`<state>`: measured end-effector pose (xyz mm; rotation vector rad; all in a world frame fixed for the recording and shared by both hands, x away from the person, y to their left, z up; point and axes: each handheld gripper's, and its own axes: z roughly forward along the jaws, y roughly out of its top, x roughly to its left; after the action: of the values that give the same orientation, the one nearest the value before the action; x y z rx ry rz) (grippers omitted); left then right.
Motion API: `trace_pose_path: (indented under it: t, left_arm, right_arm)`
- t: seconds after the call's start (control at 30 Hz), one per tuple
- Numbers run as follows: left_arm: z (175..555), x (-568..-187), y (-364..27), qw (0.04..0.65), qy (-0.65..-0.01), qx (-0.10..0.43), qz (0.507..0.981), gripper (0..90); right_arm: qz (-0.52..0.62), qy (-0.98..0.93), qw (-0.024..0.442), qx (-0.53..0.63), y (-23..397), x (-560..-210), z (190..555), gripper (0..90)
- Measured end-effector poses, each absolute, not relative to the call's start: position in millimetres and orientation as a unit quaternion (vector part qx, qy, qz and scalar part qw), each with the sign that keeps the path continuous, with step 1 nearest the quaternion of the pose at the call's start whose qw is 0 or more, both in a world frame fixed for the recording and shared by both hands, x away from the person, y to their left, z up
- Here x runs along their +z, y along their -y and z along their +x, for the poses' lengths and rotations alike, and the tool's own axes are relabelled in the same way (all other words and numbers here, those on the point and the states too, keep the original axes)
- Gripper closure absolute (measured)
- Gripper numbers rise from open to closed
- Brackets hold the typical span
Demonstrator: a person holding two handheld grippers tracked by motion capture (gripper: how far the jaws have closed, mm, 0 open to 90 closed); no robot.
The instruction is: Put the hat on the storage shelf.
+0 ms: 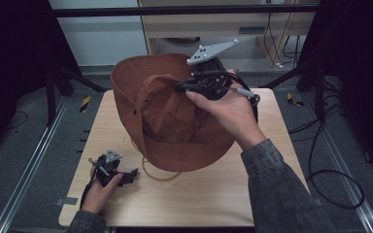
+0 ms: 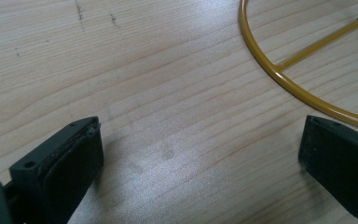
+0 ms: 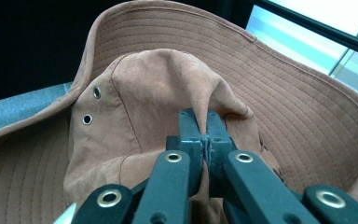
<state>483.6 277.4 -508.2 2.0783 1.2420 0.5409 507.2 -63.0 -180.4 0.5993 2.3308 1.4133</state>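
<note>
A brown bucket hat hangs tilted above the middle of the wooden table, its crown bunched and its brim spread wide. My right gripper is shut on a fold of the crown, and in the right gripper view the jaws pinch the cloth between them. A yellow wire ring lies on the table under the hat's near edge. My left gripper rests low at the table's front left, open, with bare wood between its jaws and the ring just beyond its right jaw.
Metal rails run along both sides of the table on the grey floor. Black frame legs stand at the far corners, cables lie on the floor at the right, and a cabinet stands behind the table.
</note>
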Motion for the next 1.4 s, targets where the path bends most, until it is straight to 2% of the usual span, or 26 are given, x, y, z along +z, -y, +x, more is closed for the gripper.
trace_pose_path:
  t: [0.67, 1.4]
  left_arm:
    - [483.6, -508.2, -277.3, 0.325, -0.473, 0.205, 0.793, 0.0]
    - [483.5, -508.1, -277.3, 0.324, -0.472, 0.204, 0.794, 0.0]
  right_arm:
    - [0.194, -0.832, 0.157, 0.495, 27.7, -189.4, 510.4, 89.1]
    - [0.191, -0.838, 0.143, 0.490, 12.3, -203.1, 515.5, 89.1]
